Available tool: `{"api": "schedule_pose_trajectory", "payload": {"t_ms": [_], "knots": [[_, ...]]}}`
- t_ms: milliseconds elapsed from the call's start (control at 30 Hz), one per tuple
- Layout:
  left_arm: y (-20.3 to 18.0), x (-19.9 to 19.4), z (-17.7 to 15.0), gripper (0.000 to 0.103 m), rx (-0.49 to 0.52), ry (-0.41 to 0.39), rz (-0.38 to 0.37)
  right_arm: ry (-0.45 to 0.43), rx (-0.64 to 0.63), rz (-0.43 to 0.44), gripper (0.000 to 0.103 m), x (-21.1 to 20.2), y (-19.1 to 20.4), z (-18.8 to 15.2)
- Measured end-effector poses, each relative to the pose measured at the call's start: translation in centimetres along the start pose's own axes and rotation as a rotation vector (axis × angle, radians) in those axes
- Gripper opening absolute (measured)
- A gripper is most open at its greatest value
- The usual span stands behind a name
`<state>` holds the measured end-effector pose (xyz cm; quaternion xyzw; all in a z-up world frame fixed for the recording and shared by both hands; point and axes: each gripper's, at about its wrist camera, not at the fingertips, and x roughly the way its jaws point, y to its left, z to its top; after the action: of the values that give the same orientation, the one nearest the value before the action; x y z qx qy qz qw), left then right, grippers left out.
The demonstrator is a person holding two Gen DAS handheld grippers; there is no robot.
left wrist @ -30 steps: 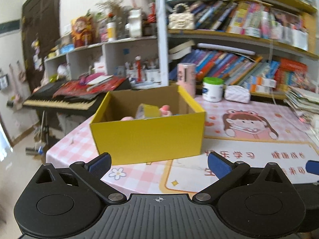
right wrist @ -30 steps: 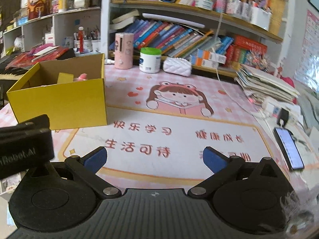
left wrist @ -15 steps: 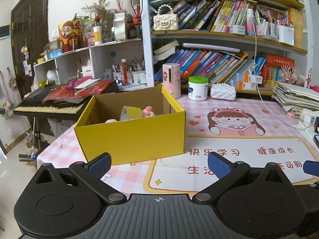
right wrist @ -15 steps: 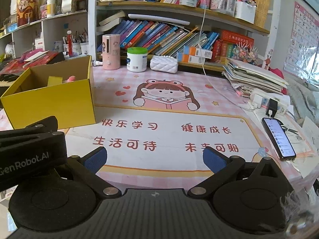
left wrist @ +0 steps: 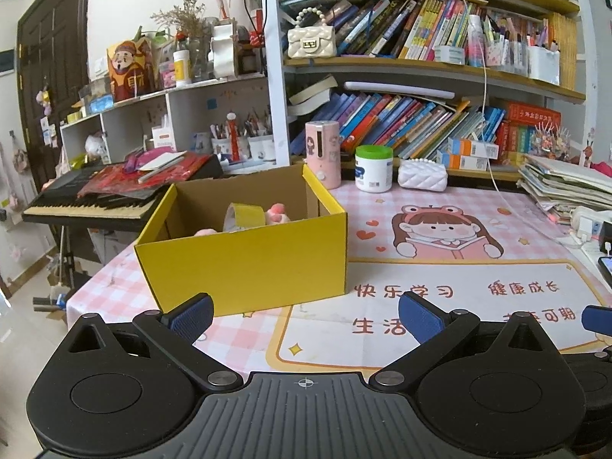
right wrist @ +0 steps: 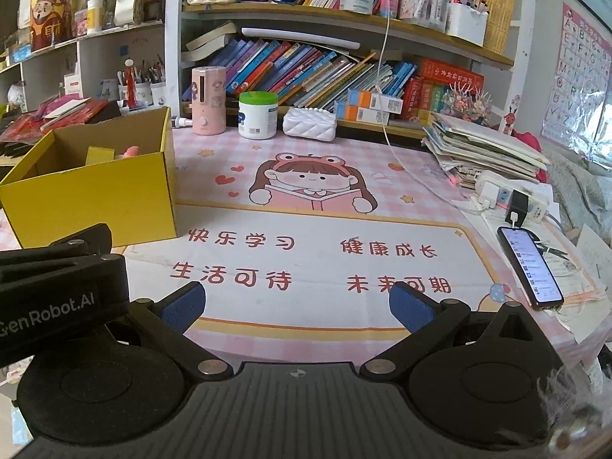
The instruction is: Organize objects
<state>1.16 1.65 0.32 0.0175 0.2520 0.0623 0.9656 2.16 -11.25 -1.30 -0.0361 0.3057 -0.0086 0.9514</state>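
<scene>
- Two grippers are seen, each spread wide with nothing between the blue pads: the left gripper (left wrist: 304,313) is held above the near edge of the table (left wrist: 237,338), and the right gripper (right wrist: 296,302) is held beside it over the printed mat (right wrist: 317,264).
- Part of the left gripper's black body is caught at the left edge of the right wrist view.
- An open yellow box (left wrist: 248,264) is set on the left part of the table, its near right corner resting on the mat's edge.
- Inside the box, a yellow roll of tape (left wrist: 244,217) is seen standing on edge, with a pink soft item (left wrist: 278,214) just beside it; a second pink item (left wrist: 204,232) is partly hidden behind the front wall.
- Behind the box, near the bookshelf (right wrist: 344,34), a pink cylinder (right wrist: 207,100), a white jar with a green lid (right wrist: 258,114) and a white quilted pouch (right wrist: 310,123) are lined up.
- A phone (right wrist: 529,267) with a lit screen is laid at the right edge of the table, near a stack of papers (right wrist: 485,149).
- A keyboard (left wrist: 95,202) is seen beyond the table's left side.
</scene>
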Motion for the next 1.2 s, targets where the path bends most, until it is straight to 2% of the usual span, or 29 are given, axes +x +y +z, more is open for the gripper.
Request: {"api": "schedule_pose_trajectory", "payload": {"t_ms": [633, 1200], "knots": [[-0.2, 0.9, -0.2, 0.103, -0.017, 0.049, -0.019, 0.021, -0.018, -0.027, 0.103, 0.6, 0.1, -0.1], [-0.4, 1.1, -0.1, 0.103, -0.016, 0.046, -0.024, 0.02, -0.016, -0.03, 0.103, 0.7, -0.1, -0.1]]}}
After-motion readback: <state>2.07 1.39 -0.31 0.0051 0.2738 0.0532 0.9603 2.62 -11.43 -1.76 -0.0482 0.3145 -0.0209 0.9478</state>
